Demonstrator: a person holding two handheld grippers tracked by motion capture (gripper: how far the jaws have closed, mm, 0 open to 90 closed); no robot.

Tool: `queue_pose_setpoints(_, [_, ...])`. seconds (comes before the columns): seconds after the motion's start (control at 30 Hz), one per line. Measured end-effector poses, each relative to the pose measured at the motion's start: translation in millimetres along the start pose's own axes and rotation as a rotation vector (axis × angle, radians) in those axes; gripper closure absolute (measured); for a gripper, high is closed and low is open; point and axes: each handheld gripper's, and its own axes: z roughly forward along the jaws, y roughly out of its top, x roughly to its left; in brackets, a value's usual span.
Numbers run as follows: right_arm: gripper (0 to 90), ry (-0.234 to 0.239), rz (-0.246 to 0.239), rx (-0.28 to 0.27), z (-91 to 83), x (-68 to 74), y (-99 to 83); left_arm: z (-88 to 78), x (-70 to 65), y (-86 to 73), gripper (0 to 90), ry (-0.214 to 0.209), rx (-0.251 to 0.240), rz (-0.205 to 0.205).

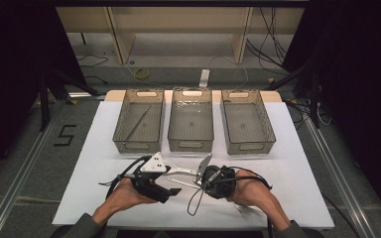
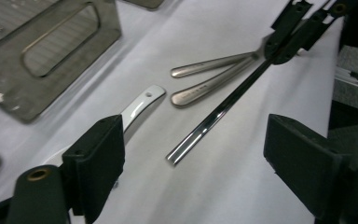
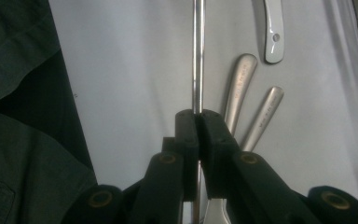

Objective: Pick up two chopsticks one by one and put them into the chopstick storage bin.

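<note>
We see the right gripper (image 3: 198, 122) pinching a chopstick (image 3: 197, 56); left gripper (image 2: 193, 158) jaws stand spread around its tip. Beside the chopstick, engraved handles (image 3: 238, 88) bear illegible lettering.

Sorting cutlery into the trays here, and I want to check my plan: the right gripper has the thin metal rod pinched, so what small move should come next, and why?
Probably lift the rod clear of the table. The right gripper is shut on its end, while the rest still lies low over the white sheet beside two steel handles. The left tray already holds a similar rod, so that seems its destination. The left gripper stands open around the rod's other end, not pressing it.
</note>
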Motion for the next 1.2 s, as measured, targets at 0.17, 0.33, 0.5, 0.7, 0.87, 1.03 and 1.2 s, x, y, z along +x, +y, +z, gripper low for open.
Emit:
queue_pose_setpoints(0.17, [86.7,0.010,-0.026,0.001,0.6,4.3,2.5,4.0,-6.3,-0.3,33.2,-0.024,0.036,0.062])
queue_pose_setpoints(0.33, [86.7,0.016,-0.056,0.006,0.2,8.2,4.4,8.8,-13.0,-1.3,43.4,-0.039,0.083,0.121])
queue_pose_setpoints(0.5, [86.6,0.020,-0.076,0.008,3.4,10.7,5.5,11.2,-15.7,-2.0,51.1,-0.039,0.114,0.154])
queue_pose_setpoints(0.7, [86.6,0.025,-0.091,0.011,5.5,12.9,6.5,10.7,-17.4,-2.3,60.6,-0.052,0.124,0.187])
queue_pose_setpoints(0.87, [86.6,0.027,-0.114,0.014,5.3,14.2,6.7,10.7,-17.6,-2.9,68.7,-0.059,0.135,0.203])
queue_pose_setpoints(1.03, [86.5,0.033,-0.142,0.017,5.9,16.2,6.8,11.3,-20.1,-3.6,74.1,-0.085,0.155,0.243])
queue_pose_setpoints(1.2, [84.2,0.022,-0.164,0.025,6.5,16.5,5.1,10.8,-24.7,-4.3,80.5,-0.123,0.157,0.287])
